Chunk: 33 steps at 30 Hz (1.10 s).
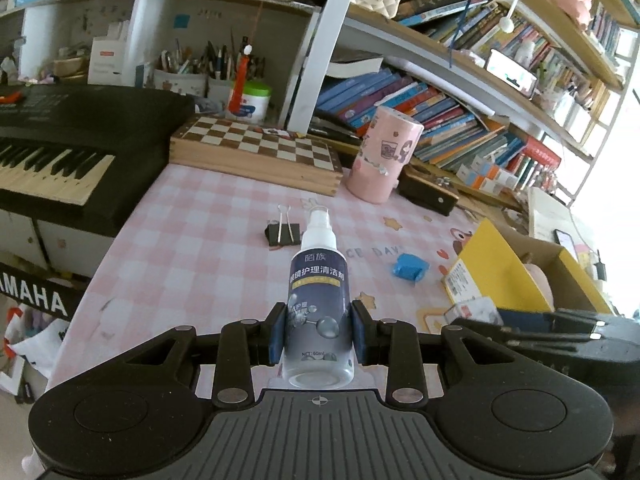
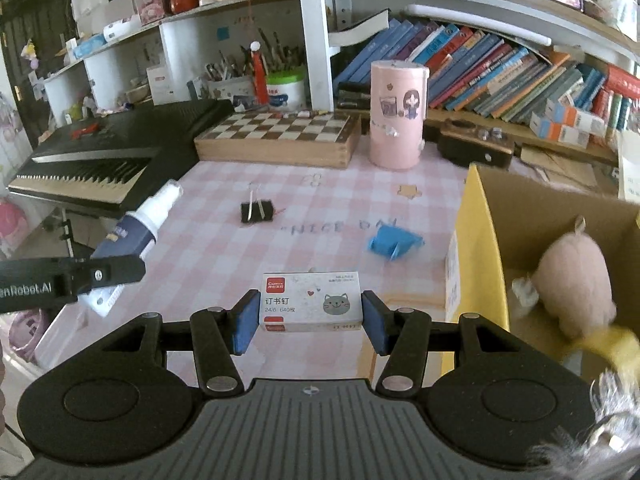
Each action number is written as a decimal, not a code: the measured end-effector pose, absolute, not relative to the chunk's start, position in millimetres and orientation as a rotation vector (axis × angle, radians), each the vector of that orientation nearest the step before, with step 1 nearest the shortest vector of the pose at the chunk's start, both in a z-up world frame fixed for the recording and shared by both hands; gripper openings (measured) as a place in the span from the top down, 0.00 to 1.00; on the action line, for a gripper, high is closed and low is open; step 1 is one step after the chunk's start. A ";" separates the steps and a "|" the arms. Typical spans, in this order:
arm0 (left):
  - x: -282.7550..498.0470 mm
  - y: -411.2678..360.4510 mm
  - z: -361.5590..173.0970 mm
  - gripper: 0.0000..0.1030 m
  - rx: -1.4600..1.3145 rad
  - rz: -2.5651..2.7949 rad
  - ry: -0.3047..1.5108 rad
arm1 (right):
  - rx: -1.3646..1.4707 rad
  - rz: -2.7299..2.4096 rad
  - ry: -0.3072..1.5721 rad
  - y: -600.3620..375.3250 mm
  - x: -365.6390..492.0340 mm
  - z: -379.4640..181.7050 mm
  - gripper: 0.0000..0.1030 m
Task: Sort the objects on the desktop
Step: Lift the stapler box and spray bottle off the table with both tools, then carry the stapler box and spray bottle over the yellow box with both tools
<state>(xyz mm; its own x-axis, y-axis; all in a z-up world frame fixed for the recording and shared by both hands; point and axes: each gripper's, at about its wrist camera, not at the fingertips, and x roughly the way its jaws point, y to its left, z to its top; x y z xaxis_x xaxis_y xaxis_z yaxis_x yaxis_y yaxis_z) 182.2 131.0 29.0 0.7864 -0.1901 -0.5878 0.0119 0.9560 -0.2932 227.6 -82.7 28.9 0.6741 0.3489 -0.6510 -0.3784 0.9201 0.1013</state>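
Pink-and-white checked desk cloth [image 2: 224, 240], brown-and-cream chequered wooden board [image 2: 280, 128], navy-labelled clear spray bottle [image 1: 319, 300], yellow-sided cardboard box [image 2: 476, 240]

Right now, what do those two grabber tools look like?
Each hand-held gripper, left and right, is black plastic with two blue pads, jointed link arms with silver round pins, two big round discs and a ribbed grey middle. White lettering runs along the left one's side in the right wrist view.
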 end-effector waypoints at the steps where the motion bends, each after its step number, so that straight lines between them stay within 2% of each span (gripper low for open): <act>1: 176.9 132.1 29.4 0.70 -0.283 -0.113 0.658 | -0.037 0.407 0.732 -81.8 221.8 27.5 0.50; 21: 67.6 148.0 23.9 0.70 -0.281 -0.195 0.687 | 0.013 0.376 0.767 -56.9 94.6 15.4 0.50; 33: 43.0 121.3 14.7 0.70 -0.215 -0.335 0.758 | 0.058 0.285 0.808 -74.5 43.4 3.4 0.50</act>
